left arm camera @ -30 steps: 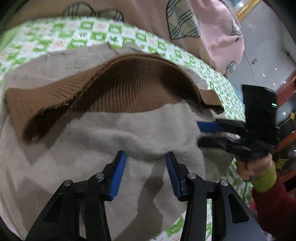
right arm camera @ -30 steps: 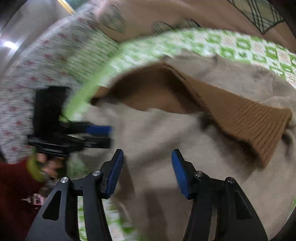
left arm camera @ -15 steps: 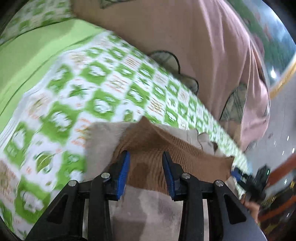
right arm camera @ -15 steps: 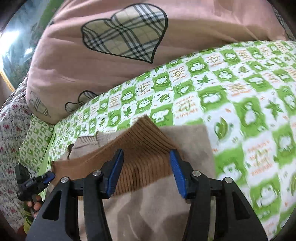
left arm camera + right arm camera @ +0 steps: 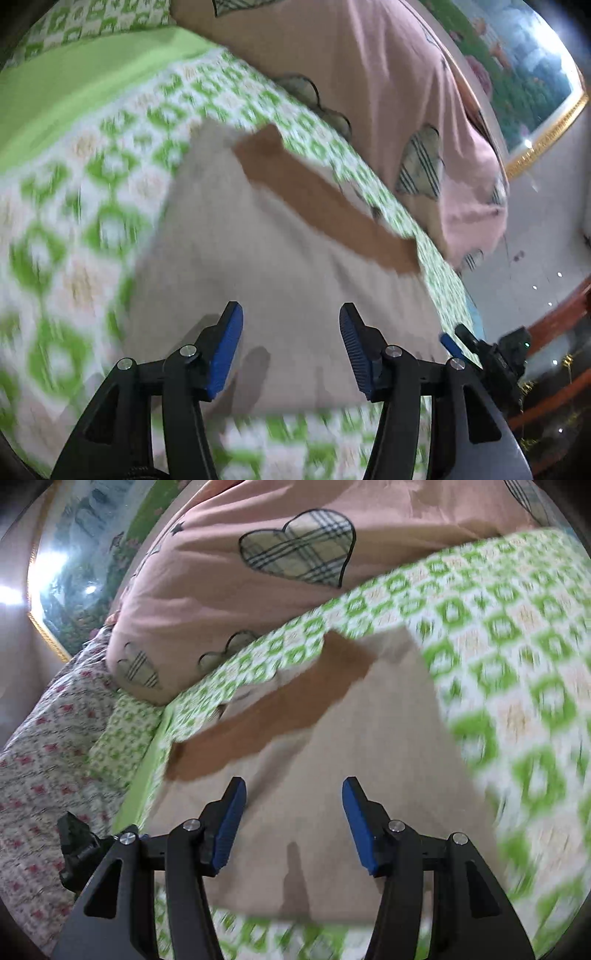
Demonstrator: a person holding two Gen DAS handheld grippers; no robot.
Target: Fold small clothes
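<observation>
A beige knitted garment (image 5: 258,258) lies folded flat on the bed, with its brown ribbed band (image 5: 325,199) along the far edge. My left gripper (image 5: 290,310) hovers over the near part of the garment, its jaws opening with nothing between them. In the right wrist view the same garment (image 5: 369,738) and brown band (image 5: 266,716) show. My right gripper (image 5: 293,782) is open above the cloth, its jaws opening a little and holding nothing. Each view shows the other gripper low at the side: the right gripper (image 5: 454,339) and the left gripper (image 5: 77,834). Both views are motion-blurred.
The green-and-white patterned sheet (image 5: 92,184) surrounds the garment. A pink quilt with plaid hearts (image 5: 258,590) is heaped behind it. A floral cover (image 5: 37,757) lies past the sheet's edge, and a gold-framed picture (image 5: 535,92) hangs on the wall.
Both grippers have drawn back from the brown band to the garment's near part. The left jaws have widened and left the band, which now lies flat at the far edge.
</observation>
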